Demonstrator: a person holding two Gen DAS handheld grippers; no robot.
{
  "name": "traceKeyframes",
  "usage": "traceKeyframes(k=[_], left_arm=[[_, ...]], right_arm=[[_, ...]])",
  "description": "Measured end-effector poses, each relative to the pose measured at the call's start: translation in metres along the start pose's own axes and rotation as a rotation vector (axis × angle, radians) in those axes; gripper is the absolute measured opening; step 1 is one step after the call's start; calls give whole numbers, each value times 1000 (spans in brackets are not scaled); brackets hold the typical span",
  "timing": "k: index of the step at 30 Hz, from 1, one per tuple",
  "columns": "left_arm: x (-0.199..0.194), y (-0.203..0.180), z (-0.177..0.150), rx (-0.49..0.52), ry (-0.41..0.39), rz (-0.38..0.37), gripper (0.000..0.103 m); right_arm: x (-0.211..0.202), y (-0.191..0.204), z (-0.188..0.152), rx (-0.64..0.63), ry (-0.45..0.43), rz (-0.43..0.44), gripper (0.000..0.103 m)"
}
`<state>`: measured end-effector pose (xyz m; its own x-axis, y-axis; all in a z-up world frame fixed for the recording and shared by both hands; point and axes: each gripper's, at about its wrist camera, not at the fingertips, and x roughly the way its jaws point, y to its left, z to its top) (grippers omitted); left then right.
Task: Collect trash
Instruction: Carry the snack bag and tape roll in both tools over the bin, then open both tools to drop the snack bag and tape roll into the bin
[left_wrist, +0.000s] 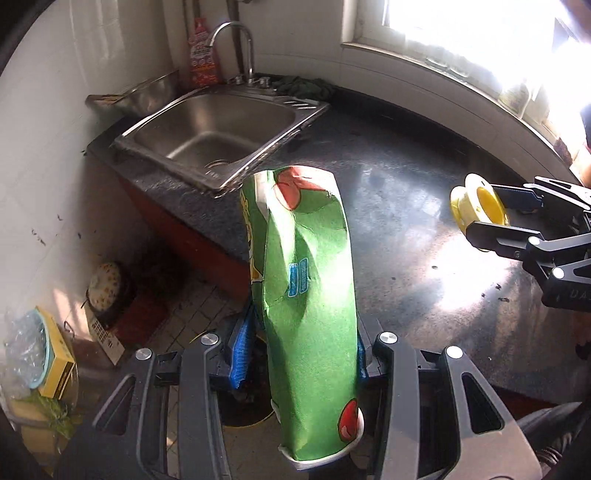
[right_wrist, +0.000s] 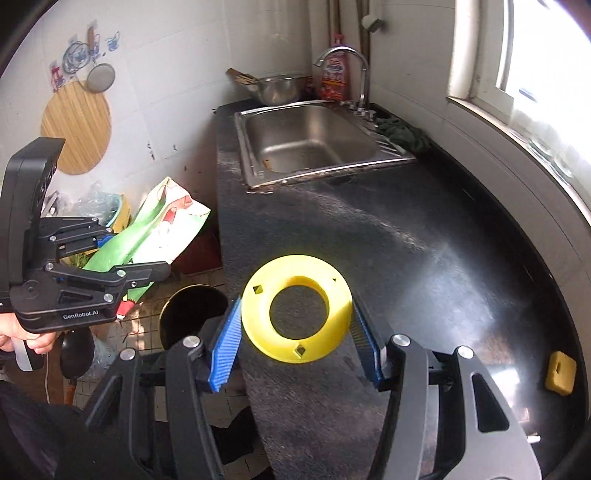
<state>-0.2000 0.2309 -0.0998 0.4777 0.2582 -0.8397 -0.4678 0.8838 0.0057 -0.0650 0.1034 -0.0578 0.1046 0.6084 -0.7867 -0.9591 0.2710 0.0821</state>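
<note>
My left gripper (left_wrist: 301, 350) is shut on a crumpled green carton (left_wrist: 306, 295) with red fruit prints, which stands upright between the blue pads. It hangs beyond the counter's edge above a dark round bin with a yellowish rim (left_wrist: 243, 413), mostly hidden by the carton. In the right wrist view the left gripper (right_wrist: 136, 254) and the carton (right_wrist: 162, 229) are at the left, held by a hand. My right gripper (right_wrist: 295, 350) is shut on a yellow plastic spool (right_wrist: 255, 314) over the counter's near edge, with the bin (right_wrist: 192, 314) to its left. The left wrist view has the right gripper (left_wrist: 484, 210) and spool (left_wrist: 458, 201) at the right.
A dark stone counter (right_wrist: 406, 258) holds a steel sink (right_wrist: 314, 140) with a tap (right_wrist: 347, 55), a green cloth (right_wrist: 402, 129) and a yellow block (right_wrist: 561, 373). A metal bowl (right_wrist: 277, 88) and a red bottle (right_wrist: 334, 77) stand behind the sink. Bags and boxes (left_wrist: 37, 354) crowd the floor.
</note>
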Motion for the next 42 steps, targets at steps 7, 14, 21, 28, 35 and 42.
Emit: traceKeyframes(k=[7, 14, 21, 28, 35, 42], left_arm=[[-19, 73, -50, -171, 38, 109, 42], [-10, 112, -97, -271, 88, 148, 42], [29, 130, -129, -317, 85, 159, 42], [100, 147, -168, -361, 117, 139, 42], [147, 161, -190, -450, 193, 77, 43], [156, 165, -190, -441, 213, 43, 54]], right_arm=[[54, 91, 35, -144, 43, 191, 55], [109, 147, 34, -193, 141, 281, 55], [159, 173, 27, -237, 213, 291, 55], [234, 187, 12, -200, 321, 285, 55], [287, 189, -8, -176, 410, 257, 55], [302, 186, -11, -136, 446, 265, 59]])
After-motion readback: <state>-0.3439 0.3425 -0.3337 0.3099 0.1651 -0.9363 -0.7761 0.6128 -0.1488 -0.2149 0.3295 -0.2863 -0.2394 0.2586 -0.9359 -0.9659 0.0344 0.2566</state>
